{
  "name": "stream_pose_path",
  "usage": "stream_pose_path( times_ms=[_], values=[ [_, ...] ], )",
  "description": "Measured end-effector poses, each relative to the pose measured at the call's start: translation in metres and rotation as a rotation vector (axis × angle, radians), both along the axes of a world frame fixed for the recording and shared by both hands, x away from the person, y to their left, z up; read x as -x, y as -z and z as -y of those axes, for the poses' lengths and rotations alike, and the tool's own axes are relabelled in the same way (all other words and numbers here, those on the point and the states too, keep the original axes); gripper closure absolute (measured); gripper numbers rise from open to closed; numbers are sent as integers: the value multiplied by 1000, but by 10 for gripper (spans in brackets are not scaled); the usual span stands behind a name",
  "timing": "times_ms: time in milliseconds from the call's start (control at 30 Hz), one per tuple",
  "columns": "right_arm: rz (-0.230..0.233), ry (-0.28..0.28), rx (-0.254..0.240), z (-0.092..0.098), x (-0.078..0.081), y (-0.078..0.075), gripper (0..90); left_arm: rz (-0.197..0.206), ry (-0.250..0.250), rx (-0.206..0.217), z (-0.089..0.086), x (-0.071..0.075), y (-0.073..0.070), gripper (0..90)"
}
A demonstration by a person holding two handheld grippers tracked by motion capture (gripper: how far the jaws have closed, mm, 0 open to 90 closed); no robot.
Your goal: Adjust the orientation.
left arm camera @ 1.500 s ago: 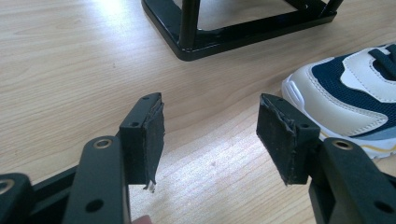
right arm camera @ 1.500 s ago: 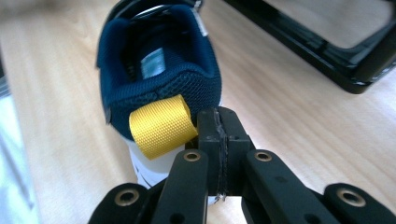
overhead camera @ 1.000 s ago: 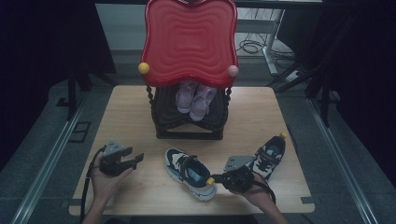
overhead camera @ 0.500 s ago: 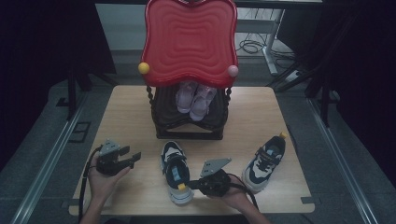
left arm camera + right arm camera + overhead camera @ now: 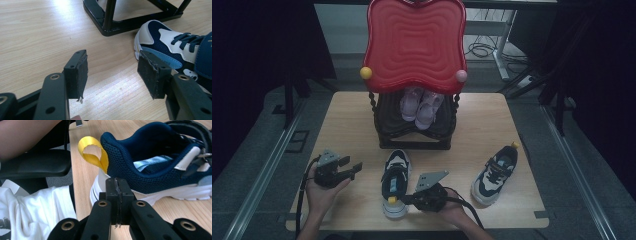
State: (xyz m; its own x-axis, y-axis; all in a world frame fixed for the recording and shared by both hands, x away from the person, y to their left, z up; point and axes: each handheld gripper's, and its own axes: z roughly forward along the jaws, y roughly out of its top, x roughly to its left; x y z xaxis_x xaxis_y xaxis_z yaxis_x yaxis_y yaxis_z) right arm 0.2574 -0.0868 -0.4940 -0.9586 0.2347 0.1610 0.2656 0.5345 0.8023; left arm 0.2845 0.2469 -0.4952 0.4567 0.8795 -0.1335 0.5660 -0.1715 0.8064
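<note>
A navy and white sneaker [image 5: 394,181] lies on the wooden table [image 5: 347,120], its toe towards the black shoe rack [image 5: 414,135]. My right gripper [image 5: 406,200] is shut and empty, its tips against the sneaker's heel beside the yellow pull loop [image 5: 392,200]. In the right gripper view the closed pads [image 5: 113,190] touch the white sole below the loop [image 5: 93,152] of this sneaker [image 5: 155,157]. My left gripper [image 5: 351,165] rests open on the table left of the sneaker. Its open jaws [image 5: 112,72] hold nothing, and the sneaker's toe [image 5: 165,42] lies just right of them.
The matching second sneaker [image 5: 496,172] lies near the table's right edge. A pair of pink shoes [image 5: 422,106] sits on the rack under a big red panel [image 5: 414,45]. The rack's base bar [image 5: 130,21] runs close ahead of the left gripper. A white cloth [image 5: 37,212] hangs below the table's front edge.
The right gripper has moved left along the front of the table, and the near sneaker went with it, turning from slanted to toe-first towards the rack. The left gripper stayed put.
</note>
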Motion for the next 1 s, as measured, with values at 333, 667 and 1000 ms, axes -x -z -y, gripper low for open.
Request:
stream_pose_path(
  times_ms=[333, 667, 1000],
  values=[
    [11, -27, -21, -23, -1, 4, 881, 6, -6, 4, -4, 1, -3, 419],
    [10, -23, -47, -43, -4, 8, 881, 8, -13, 11, -8, 1, -3, 419],
    [13, -2, -54, -39, -5, 9, 880, 3, -9, 8, -7, 1, -3, 418]
  ],
)
